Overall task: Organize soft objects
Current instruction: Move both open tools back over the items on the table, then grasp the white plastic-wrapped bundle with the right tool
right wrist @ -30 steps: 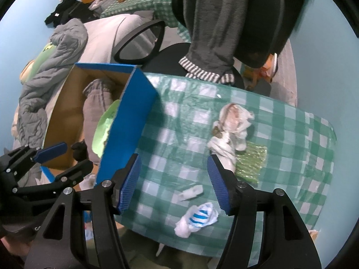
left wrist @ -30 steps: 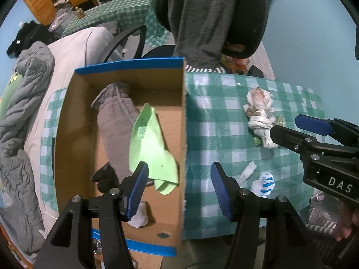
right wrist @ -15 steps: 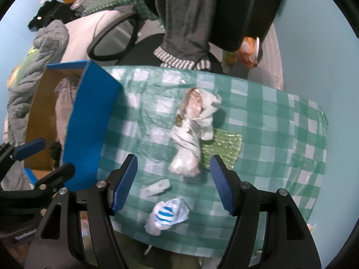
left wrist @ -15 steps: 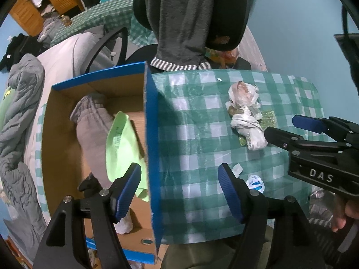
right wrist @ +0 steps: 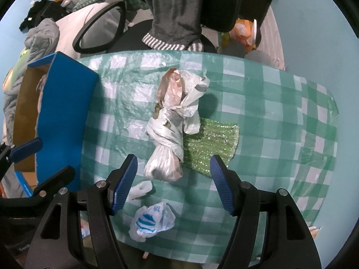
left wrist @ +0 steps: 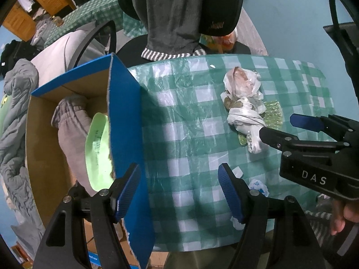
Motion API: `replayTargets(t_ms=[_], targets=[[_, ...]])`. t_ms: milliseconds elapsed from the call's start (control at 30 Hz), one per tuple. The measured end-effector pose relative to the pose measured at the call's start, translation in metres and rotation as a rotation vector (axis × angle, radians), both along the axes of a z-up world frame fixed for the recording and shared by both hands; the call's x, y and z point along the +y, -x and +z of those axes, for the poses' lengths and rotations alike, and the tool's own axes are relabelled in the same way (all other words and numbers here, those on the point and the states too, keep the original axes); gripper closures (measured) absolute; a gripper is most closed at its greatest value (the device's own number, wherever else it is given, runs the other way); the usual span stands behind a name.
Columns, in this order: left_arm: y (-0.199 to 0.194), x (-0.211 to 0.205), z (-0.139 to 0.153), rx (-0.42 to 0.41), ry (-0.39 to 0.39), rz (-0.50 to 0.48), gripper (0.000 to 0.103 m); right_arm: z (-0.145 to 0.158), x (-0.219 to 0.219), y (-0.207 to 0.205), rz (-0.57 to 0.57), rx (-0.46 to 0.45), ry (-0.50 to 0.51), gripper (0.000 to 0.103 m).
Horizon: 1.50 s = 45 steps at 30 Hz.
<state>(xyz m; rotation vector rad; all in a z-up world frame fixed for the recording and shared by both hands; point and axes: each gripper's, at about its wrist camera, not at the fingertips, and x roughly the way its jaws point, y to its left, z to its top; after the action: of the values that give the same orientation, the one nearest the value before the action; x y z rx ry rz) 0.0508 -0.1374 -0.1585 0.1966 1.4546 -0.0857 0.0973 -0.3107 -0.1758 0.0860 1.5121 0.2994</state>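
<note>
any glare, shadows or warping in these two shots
Left wrist view: strong fisheye bending at the edges, the blue box flap throws a dark shadow onto the checked tablecloth. Right wrist view: same curved warping, sheen on the plastic cloth, the knotted plastic bag stays sharp.

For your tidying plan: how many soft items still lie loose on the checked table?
4: knotted bag bundle mid-table, green bubble wrap beside it, white scrap and blue-striped bag near the front edge. Others may be hidden.

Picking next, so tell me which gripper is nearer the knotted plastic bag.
Right. The right gripper hangs open just over the knotted plastic bag; the left gripper is open beside the box wall.
</note>
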Motion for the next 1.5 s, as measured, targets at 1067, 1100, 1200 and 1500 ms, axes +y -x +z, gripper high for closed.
replayTargets(t_ms=[1067,1100,1200,1500], targets=[[-0.005,-0.004,-0.039,0.045,-0.049,0.009,0.030,-0.041,0.023,-0.007,0.055,-0.014,0.004,0.073],[-0.005,-0.004,-0.039,0.045,-0.048,0.008,0.030,-0.039,0.023,-0.007,0.051,-0.019,0.000,0.074],[-0.003,-0.003,-0.035,0.039,-0.044,0.004,0.030,-0.030,0.021,-0.005,0.042,-0.036,-0.013,0.074],[0.006,-0.003,-0.019,0.018,-0.006,-0.006,0.030,-0.002,0.012,0.006,0.020,-0.085,-0.032,0.074]])
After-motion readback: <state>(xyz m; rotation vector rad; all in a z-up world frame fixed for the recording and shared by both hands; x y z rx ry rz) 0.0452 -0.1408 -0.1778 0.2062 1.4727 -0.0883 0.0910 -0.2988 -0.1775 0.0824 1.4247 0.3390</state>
